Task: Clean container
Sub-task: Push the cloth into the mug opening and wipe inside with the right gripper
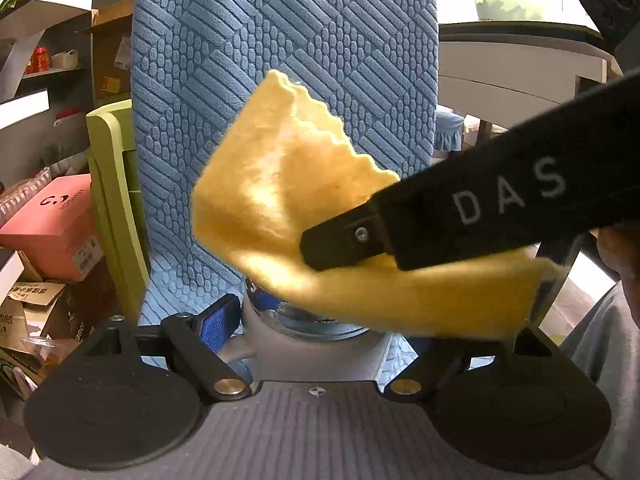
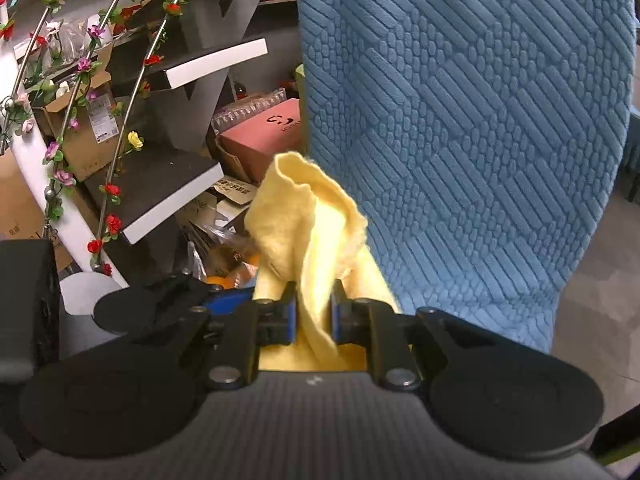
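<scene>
A yellow cloth (image 1: 288, 200) is pinched in my right gripper (image 2: 314, 316), whose blue pads (image 2: 291, 316) press on it from both sides; it bunches up ahead of the fingers (image 2: 304, 216). In the left wrist view the right gripper's black finger (image 1: 348, 240) reaches in from the right and holds the cloth over the mouth of a grey container (image 1: 316, 344) with a metal rim. My left gripper (image 1: 320, 332) is closed around that container; one blue pad (image 1: 218, 324) shows at its left side, the right finger is hidden behind the cloth.
A chair with a blue textured cover (image 1: 280, 60) stands right ahead, also filling the right wrist view (image 2: 460, 120). A pink box (image 1: 56, 228), cardboard boxes (image 1: 28, 304) and a green frame (image 1: 112, 200) crowd the left. A staircase with flower garlands (image 2: 120, 120) is at left.
</scene>
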`<state>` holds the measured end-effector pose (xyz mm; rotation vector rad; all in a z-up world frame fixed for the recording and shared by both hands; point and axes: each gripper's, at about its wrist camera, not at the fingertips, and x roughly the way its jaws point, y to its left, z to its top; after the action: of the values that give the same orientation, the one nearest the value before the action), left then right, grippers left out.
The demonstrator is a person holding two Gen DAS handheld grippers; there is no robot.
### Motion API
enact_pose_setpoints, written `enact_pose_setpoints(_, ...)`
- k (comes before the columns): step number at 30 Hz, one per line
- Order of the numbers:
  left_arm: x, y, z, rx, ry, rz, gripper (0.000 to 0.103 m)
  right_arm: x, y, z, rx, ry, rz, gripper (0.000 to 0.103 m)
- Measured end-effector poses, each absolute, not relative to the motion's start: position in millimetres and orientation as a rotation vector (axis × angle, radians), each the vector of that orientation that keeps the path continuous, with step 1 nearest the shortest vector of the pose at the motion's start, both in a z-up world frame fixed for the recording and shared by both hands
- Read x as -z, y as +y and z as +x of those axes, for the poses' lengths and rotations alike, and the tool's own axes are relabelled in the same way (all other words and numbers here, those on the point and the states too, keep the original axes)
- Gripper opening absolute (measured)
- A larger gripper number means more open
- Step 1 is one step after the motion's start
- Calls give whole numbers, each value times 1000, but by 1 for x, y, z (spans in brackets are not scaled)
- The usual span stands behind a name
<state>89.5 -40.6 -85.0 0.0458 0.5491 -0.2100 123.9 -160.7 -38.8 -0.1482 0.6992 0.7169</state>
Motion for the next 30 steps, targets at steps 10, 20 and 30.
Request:
enact_pose_setpoints(10, 85, -47, 92, 195, 547, 43, 87, 34, -169, 125, -743, 733, -167, 16)
enact_pose_setpoints(20, 84, -46, 92, 188, 550, 38, 87, 34, -164, 122, -798, 736, -181, 16)
enact_pose_setpoints(30, 85, -40, 94, 176, 550, 21, 88, 38, -161, 126, -748, 710, -176, 18)
